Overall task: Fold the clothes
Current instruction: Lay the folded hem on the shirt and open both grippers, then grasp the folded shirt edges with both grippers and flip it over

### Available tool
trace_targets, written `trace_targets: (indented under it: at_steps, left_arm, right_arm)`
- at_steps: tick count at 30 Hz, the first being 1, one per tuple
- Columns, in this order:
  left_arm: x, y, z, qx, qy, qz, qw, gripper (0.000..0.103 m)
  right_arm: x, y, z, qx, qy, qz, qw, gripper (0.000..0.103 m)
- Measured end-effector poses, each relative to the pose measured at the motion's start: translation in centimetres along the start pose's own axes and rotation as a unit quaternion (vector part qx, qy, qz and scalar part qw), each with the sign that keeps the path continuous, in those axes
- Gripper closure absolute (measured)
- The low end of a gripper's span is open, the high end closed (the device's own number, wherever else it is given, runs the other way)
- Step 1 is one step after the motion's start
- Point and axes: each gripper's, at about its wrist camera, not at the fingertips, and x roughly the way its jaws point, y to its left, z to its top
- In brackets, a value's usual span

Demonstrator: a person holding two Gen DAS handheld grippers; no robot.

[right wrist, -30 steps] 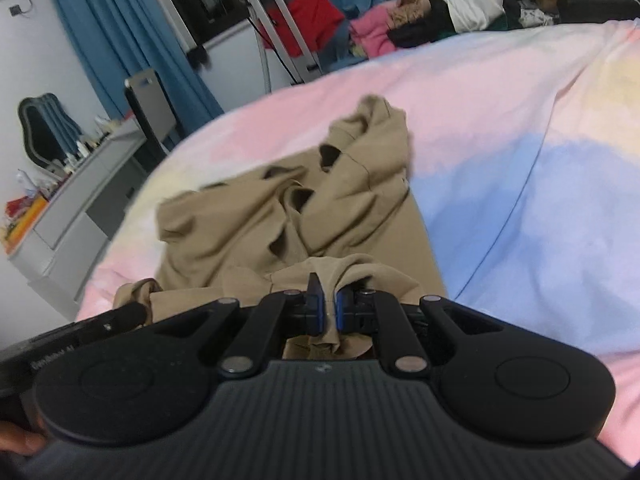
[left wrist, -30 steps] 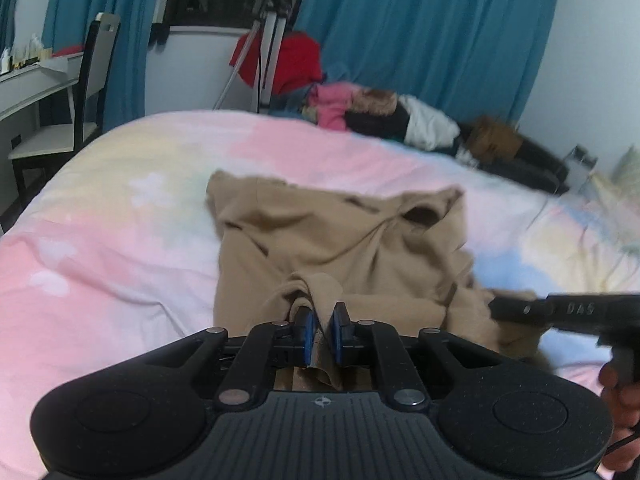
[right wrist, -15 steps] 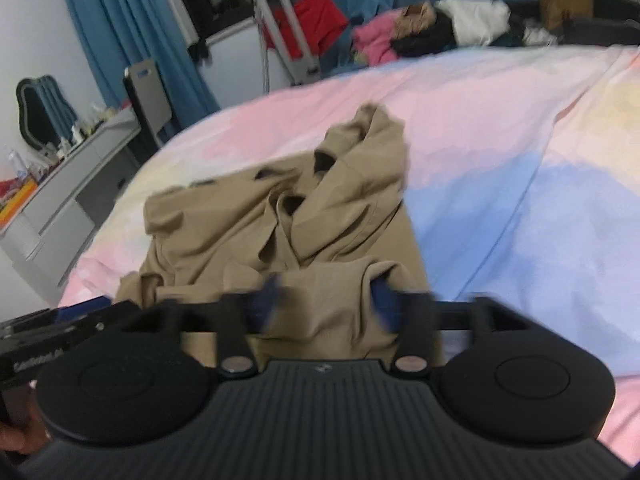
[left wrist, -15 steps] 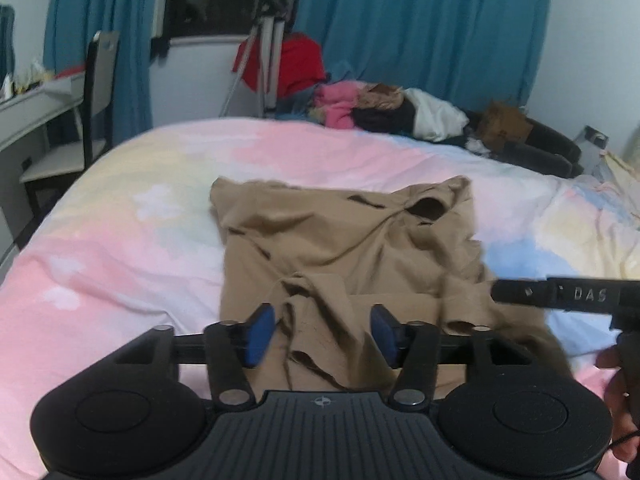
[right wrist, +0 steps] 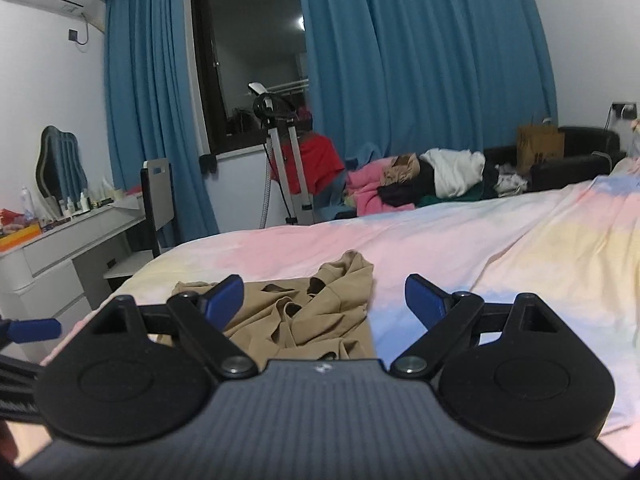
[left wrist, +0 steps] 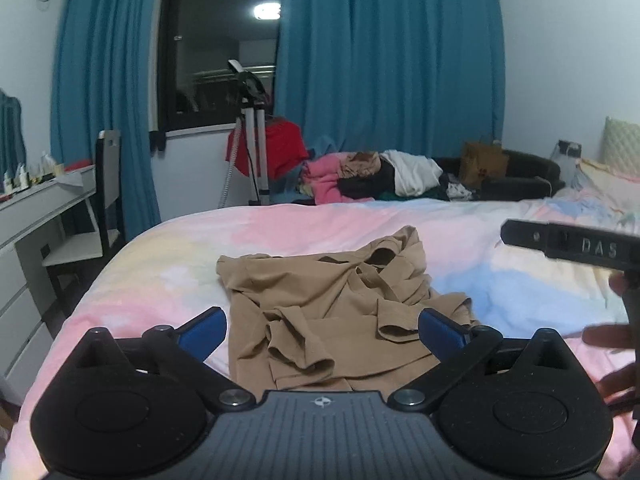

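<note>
A tan garment (left wrist: pixel 332 304) lies crumpled and partly folded on the pastel bed (left wrist: pixel 168 256). It also shows in the right wrist view (right wrist: pixel 304 312). My left gripper (left wrist: pixel 322 326) is wide open and empty, held above the garment's near edge. My right gripper (right wrist: pixel 324 298) is wide open and empty, raised above the garment. The right gripper's body (left wrist: pixel 568 244) shows at the right of the left wrist view, with the hand that holds it. One blue fingertip of the left gripper (right wrist: pixel 34 330) shows at the left edge of the right wrist view.
A pile of clothes (left wrist: pixel 376 178) lies beyond the far bed edge, by a tripod (left wrist: pixel 252 152) with a red cloth. A white desk (left wrist: pixel 36 208) and chair (left wrist: pixel 106 200) stand on the left. Blue curtains (left wrist: pixel 384 60) hang behind. A pillow (left wrist: pixel 622 146) lies far right.
Both grippers were shut on the garment's near edge, then opened, let it drop onto the bed, and lifted up and back. The garment now lies flatter.
</note>
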Motion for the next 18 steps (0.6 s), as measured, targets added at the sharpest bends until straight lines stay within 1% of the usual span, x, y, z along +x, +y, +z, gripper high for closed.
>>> trace_targets:
  at_steps: [4,7,9,11,13,15,16,18]
  left_arm:
    - [-1.5,0.2,-0.4,-0.020,-0.007,0.012,0.9997,0.000]
    - [-2.3,0.5,-0.7,-0.040,-0.021,0.025,0.9987,0.000]
    - [-2.6,0.4,-0.8,-0.037,-0.033,0.037,0.9981,0.000]
    - [-2.8,0.0,-0.9,-0.024,-0.044,0.051,0.9975,0.000]
    - [-2.5,-0.1,-0.9,-0.021,-0.042,0.055,0.9974,0.000]
    - [-1.8,0.0,-1.1,-0.030,-0.021,0.051,0.9980,0.000]
    - [-1.4,0.1,-1.2,-0.036,-0.005,0.046,0.9983,0.000]
    - [-0.4,0.5,-1.4,-0.061,0.050,0.032,0.9964,0.000]
  right_arm:
    - [-0.8,0.4,-0.4,-0.007,0.007,0.004,1.000,0.014]
    - [-1.0,0.9,-0.9,-0.029,0.008,0.002,1.000,0.014]
    - [-1.1,1.4,-1.0,-0.046,0.009,-0.001,0.999,0.014]
    - [-1.1,1.6,-1.1,-0.048,0.008,0.002,0.999,0.014]
    - [-1.1,1.6,-1.2,-0.046,0.007,0.005,0.999,0.014]
    - [-0.9,1.6,-1.4,-0.042,0.016,0.003,0.999,0.014]
    - [-0.7,1.5,-1.5,-0.039,0.027,0.002,0.999,0.014]
    - [-0.3,1.3,-1.7,-0.026,0.053,0.003,0.998,0.014]
